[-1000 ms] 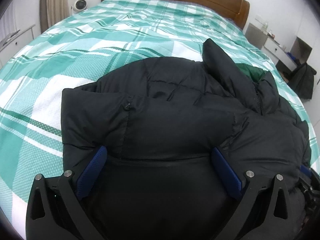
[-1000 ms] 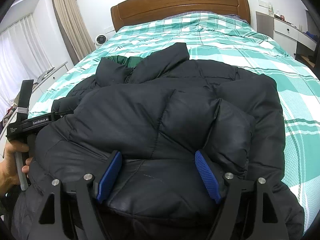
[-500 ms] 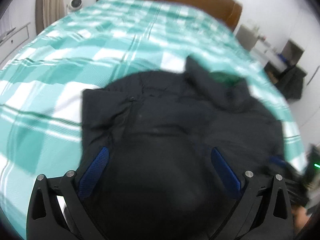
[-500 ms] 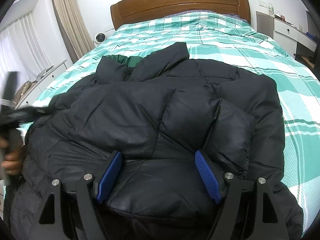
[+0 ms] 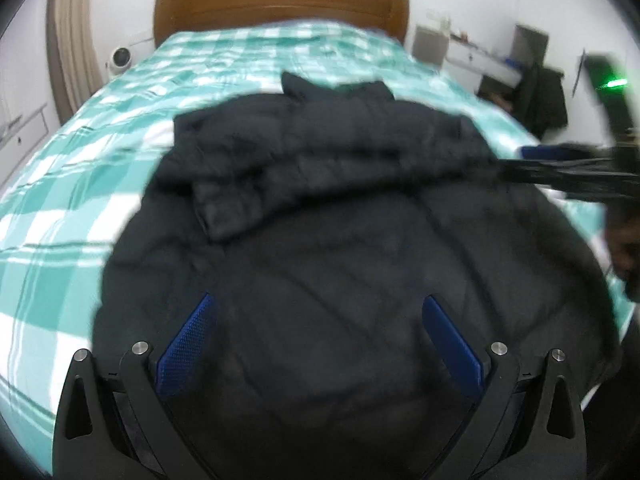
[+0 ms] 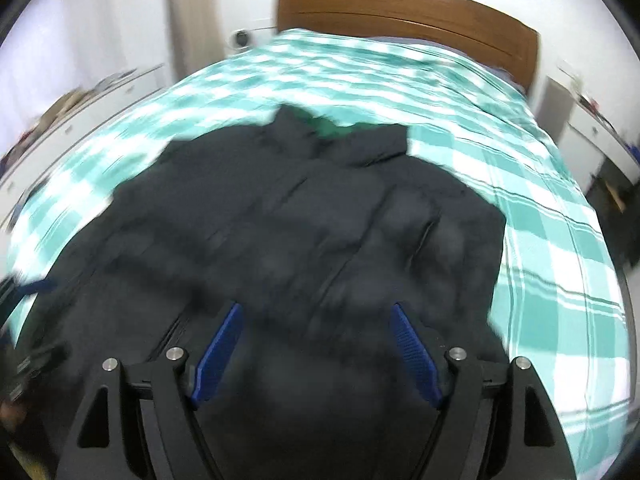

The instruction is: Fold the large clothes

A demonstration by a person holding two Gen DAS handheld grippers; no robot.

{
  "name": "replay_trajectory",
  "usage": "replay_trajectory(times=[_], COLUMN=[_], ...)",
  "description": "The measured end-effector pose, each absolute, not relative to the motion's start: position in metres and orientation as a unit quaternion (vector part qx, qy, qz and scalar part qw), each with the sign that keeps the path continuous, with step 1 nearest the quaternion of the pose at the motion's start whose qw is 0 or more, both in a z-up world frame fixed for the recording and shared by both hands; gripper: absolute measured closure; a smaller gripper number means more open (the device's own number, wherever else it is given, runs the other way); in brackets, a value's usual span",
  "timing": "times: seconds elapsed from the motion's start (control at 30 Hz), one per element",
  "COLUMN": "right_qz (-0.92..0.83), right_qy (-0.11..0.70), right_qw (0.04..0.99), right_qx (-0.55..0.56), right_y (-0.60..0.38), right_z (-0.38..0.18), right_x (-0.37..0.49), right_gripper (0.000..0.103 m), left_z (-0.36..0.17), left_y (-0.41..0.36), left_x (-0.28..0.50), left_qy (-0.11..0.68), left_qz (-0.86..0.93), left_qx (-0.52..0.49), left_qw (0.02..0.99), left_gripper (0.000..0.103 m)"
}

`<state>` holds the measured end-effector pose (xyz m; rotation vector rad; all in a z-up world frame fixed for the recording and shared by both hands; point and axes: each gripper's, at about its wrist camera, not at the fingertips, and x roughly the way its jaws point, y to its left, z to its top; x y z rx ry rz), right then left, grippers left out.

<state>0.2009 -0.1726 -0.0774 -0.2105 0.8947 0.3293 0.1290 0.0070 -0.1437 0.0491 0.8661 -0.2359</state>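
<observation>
The black jacket (image 5: 340, 248) lies on the bed (image 5: 60, 184), collar toward the headboard (image 5: 280, 8), its body spread wide across the green-check cover. A second ago both grippers sat low against the hem with puffy fabric bulging between their fingers; now both views take in much more of the jacket and are smeared by motion, so the hands have pulled up and back. The left gripper (image 5: 318, 344) has its jaws wide apart with nothing pinched between them, only fabric lying beyond the pads. The right gripper (image 6: 318, 352) is likewise spread open and empty. In the left view the right tool crosses in from the right edge, above the jacket's side, where before it was barely in sight. The jacket also looks flatter and lower than it did, though blur makes the folds hard to read. This looks like a release after a fold or smoothing pass, with the grippers free to seek a new hold.
</observation>
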Motion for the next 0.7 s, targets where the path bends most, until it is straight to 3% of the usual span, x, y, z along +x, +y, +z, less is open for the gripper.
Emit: replay_trajectory(times=[0.13,0.2,0.33,0.7], right_qz=[0.151,0.148,0.153,0.148], right_qy=[0.454,0.435,0.371,0.35], right_qw=[0.871,0.887,0.916,0.924], right_qx=[-0.107,-0.057,-0.023,-0.026], right_y=[-0.18,-0.195,-0.204,-0.202], right_z=[-0.126,-0.148,-0.161,-0.169], right_x=[0.14,0.123,0.111,0.106], right_gripper=[0.024,0.024,0.022,0.021], left_z=[-0.17,-0.174,-0.179,-0.186], left_y=[0.008,0.011,0.014,0.013], left_x=[0.123,0.126,0.128,0.122], left_qy=[0.404,0.401,0.391,0.378], left_qz=[-0.112,-0.121,-0.129,-0.126], left_qx=[0.007,-0.004,-0.003,0.002], left_qw=[0.908,0.908,0.911,0.917], left_gripper=[0.001,0.001,0.001,0.001])
